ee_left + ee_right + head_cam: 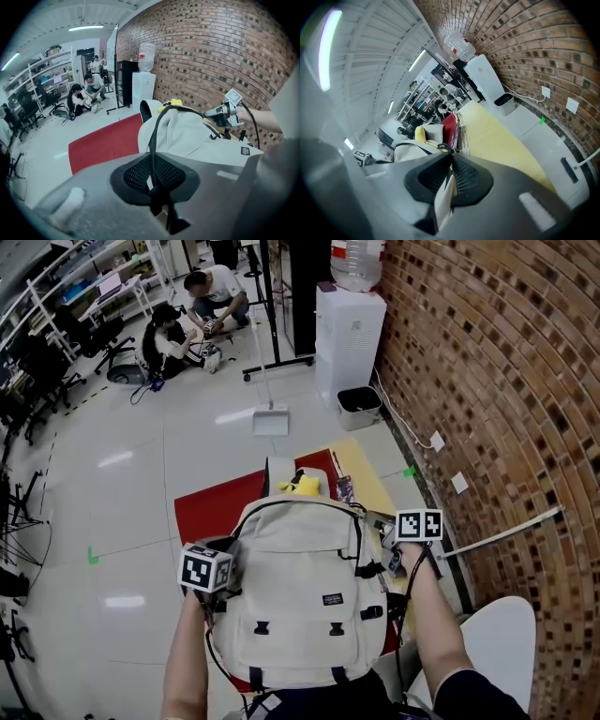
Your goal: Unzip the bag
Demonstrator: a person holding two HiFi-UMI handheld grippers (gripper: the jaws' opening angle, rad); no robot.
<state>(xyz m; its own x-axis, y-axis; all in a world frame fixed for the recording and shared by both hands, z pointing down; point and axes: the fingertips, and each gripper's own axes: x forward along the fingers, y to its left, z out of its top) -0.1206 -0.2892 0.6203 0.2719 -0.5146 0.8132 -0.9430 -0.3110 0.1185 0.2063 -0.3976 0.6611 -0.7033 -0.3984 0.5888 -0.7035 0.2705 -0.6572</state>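
Observation:
A beige backpack (305, 596) lies flat on a table before me, with a yellow item (305, 486) poking out at its far top end. My left gripper (230, 582) is at the bag's left edge. In the left gripper view its jaws (152, 180) are shut on the black zipper strip (153, 136) that runs up over the bag (187, 136). My right gripper (394, 554) is at the bag's right edge. The right gripper view shows its jaws (450, 176) shut on a fold of the bag's beige fabric (443, 197).
The table top is red (211, 512) with a yellow strip (361, 474) on its right. A brick wall (497, 381) runs along the right. Beyond stand a water dispenser (349, 338), a bin (359, 407) and a dustpan (270, 420). Two people (192, 315) crouch on the far floor.

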